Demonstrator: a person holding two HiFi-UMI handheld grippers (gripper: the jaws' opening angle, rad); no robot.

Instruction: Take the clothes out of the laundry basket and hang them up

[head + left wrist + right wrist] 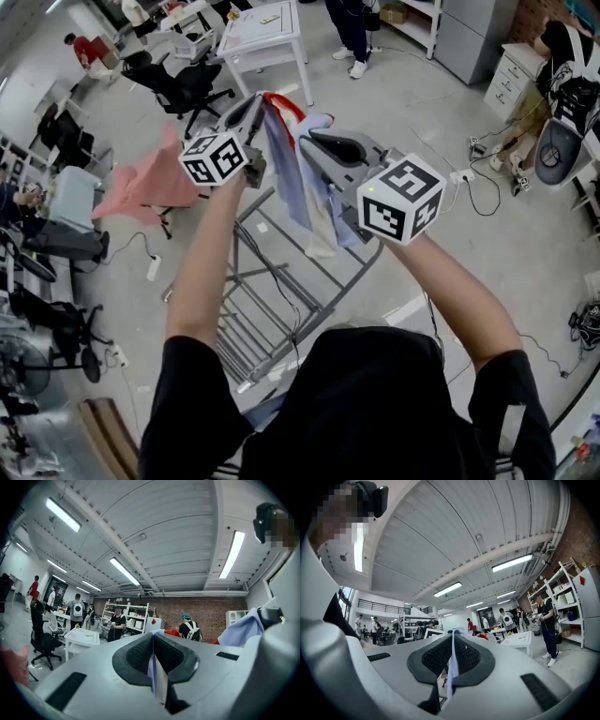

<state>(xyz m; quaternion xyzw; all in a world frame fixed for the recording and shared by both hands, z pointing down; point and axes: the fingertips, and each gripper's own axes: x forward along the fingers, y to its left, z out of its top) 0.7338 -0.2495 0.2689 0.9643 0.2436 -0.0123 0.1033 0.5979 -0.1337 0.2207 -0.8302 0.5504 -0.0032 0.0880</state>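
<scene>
Both grippers are raised high above a grey metal drying rack [272, 309]. Between them hangs a light blue and white garment [298, 183] with a red part at its top. My left gripper [261, 114] is shut on the cloth's upper left edge; a pale strip of it [154, 672] shows pinched between the black pads [138, 656]. My right gripper [309, 141] is shut on the other top edge, and a thin fold of fabric [451, 667] runs between its pads [466, 657]. The laundry basket is not in view.
A pink cloth [145, 183] is draped over something at the left, beside black office chairs [183, 84]. A white table [262, 33] stands behind. Cables and a power strip [464, 175] lie on the grey floor at the right. People stand by shelves in the background.
</scene>
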